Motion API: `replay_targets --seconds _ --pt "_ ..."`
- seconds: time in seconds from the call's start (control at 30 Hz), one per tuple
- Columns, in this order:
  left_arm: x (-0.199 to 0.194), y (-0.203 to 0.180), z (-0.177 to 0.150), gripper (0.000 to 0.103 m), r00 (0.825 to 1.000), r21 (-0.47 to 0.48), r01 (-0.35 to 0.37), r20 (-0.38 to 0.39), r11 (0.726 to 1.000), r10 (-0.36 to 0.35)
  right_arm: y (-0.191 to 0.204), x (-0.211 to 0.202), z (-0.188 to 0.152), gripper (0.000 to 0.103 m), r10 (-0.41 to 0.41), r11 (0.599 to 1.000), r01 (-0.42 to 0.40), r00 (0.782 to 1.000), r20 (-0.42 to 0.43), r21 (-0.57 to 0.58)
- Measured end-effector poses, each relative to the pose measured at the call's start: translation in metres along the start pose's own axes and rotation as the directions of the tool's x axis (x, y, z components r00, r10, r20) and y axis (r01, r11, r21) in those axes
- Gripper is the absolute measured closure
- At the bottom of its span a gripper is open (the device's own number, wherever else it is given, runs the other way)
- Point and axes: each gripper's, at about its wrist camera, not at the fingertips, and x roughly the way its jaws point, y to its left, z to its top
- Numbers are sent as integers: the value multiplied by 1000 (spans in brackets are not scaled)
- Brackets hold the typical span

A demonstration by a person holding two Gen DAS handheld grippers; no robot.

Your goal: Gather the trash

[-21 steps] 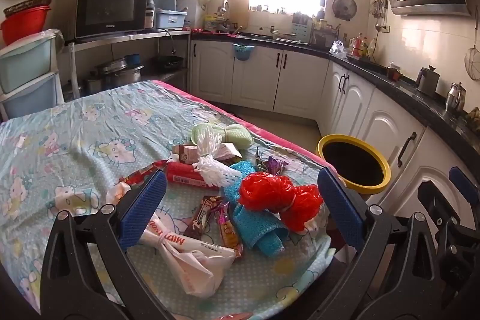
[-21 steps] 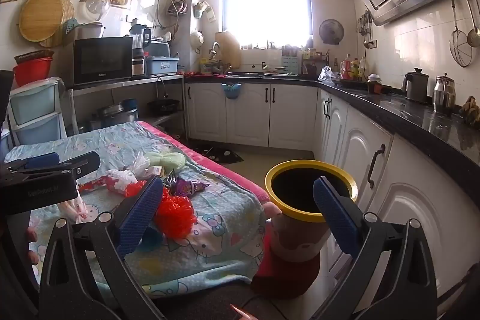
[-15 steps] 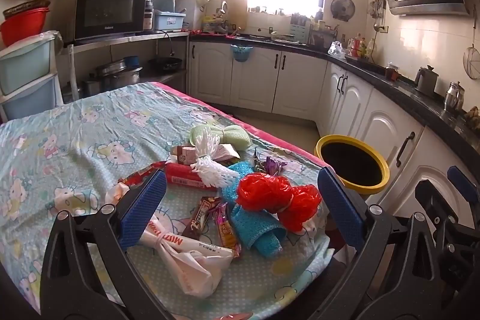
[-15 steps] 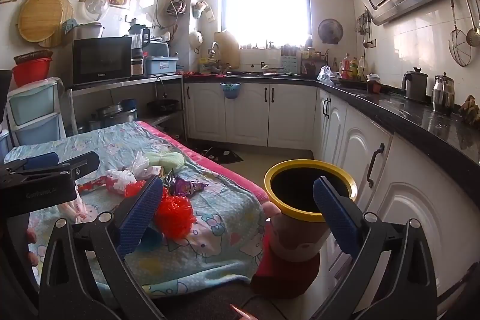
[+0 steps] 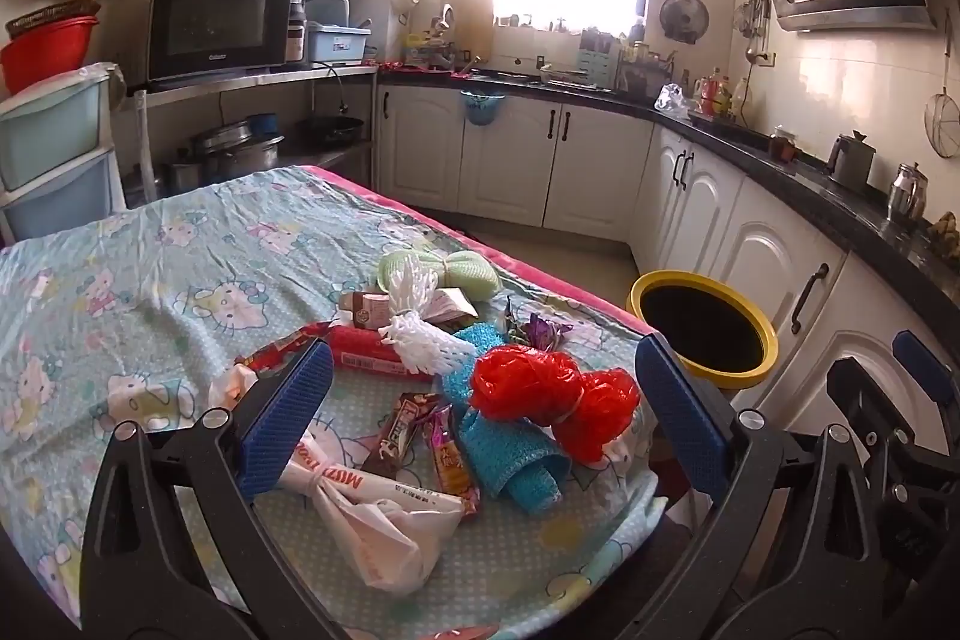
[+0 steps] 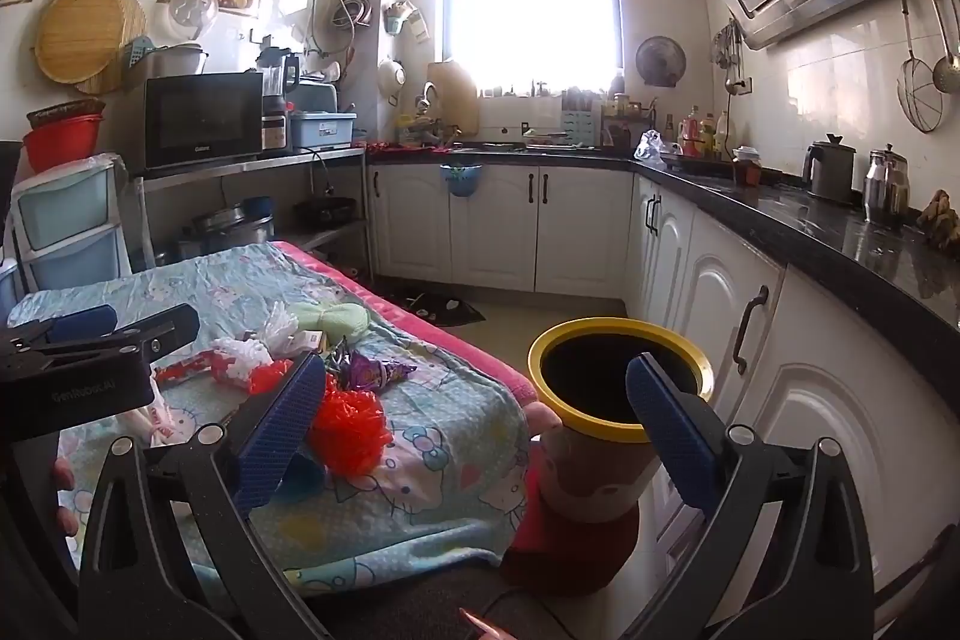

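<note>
While both tools gape wide, the trash pile (image 5: 480,400) lies between the left tool (image 5: 480,418) blades.

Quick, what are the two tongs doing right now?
Left tongs: open, holding nothing.
Right tongs: open, holding nothing.

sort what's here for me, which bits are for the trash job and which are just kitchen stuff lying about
For the job: red mesh ball, blue mesh sleeve, white plastic bag, snack wrappers, yellow-rimmed bin.

Just lying about: microwave, red basin, kettle.
</note>
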Motion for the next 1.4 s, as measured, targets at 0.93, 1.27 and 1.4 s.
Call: replay_targets --seconds 0.93,1.27,1.4 --pt "1 1 3 10 1000 3 4 7 1000 -4 -4 0 -1 6 -3 1000 3 1000 -5 9" --pt "2 1 1 10 1000 2 -5 4 1000 5 0 -1 2 6 6 1000 -6 1000 -3 -8" --pt "3 2 0 10 1000 0 -5 -1 1000 5 1 0 2 6 10 1000 -10 1000 -3 -10"
